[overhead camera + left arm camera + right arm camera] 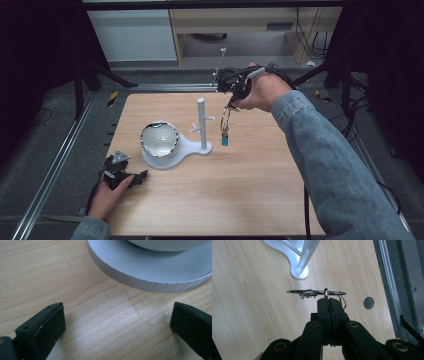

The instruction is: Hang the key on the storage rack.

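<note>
A white stand with a tall post and short pegs rises from a flat base in the middle of the table. A shiny bowl sits on that base. To the right of the post, my right gripper is held above the table, shut on a thin metal ring that hangs down with a teal charm. The right gripper view shows the ring edge-on at the shut jaws of the right gripper, with the post beyond. My left gripper rests open on the wood near the base's rim.
The wooden table ends in metal rails on the left and right. A small round hole marks the tabletop near its right edge. A sleeved forearm crosses the right side of the table. Furniture and cables stand beyond the far edge.
</note>
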